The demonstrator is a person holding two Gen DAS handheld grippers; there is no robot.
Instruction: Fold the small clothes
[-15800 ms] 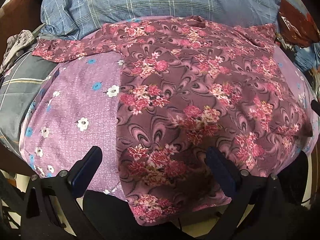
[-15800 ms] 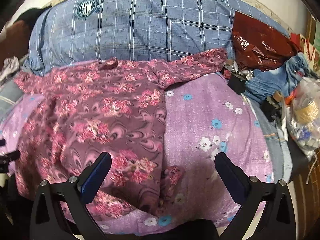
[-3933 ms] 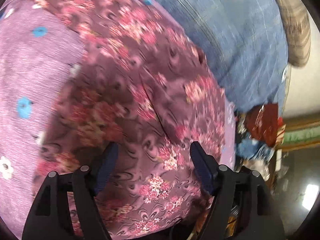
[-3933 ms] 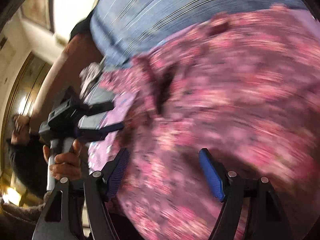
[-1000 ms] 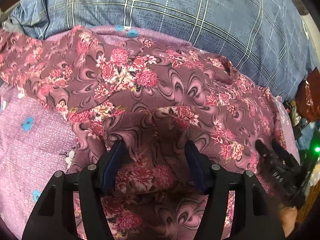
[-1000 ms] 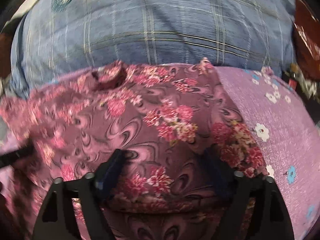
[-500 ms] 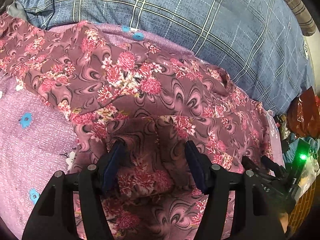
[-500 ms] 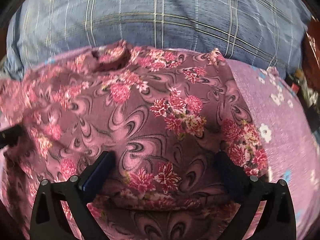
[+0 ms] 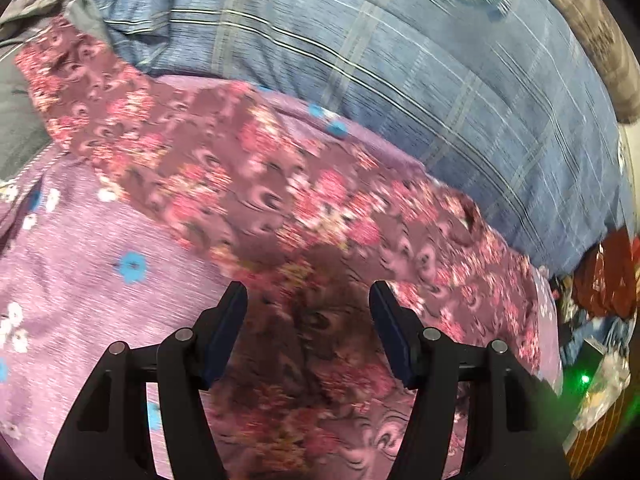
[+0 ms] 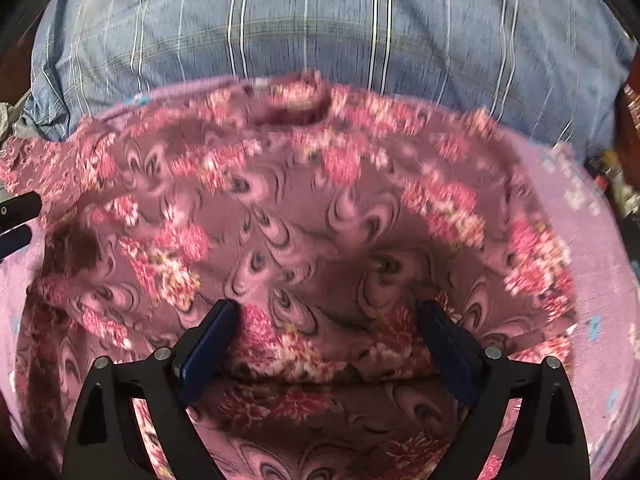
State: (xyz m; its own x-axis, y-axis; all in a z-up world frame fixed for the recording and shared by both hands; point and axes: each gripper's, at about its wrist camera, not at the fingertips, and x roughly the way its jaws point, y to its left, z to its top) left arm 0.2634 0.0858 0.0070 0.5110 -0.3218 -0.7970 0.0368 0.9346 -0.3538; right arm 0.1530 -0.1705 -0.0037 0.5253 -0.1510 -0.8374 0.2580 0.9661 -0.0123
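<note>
While both views blur, you hover over a bed.
Garment: floral top (image 10: 304, 216) lies on the purple flowered sheet (image 9: 80, 240), one sleeve trailing far left.
Left gripper (image 9: 308, 320): jaws partly spread, nothing pinched.
Right gripper (image 10: 326, 340): jaws wide after a slight closing, a raised fold between them, unpinched.
Far side: blue plaid pillow (image 10: 320, 24).
Right: clutter (image 9: 600, 320).

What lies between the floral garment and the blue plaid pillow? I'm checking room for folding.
A strip of the purple flowered sheet separates the floral garment from the blue plaid pillow, clearest in the left wrist view.
</note>
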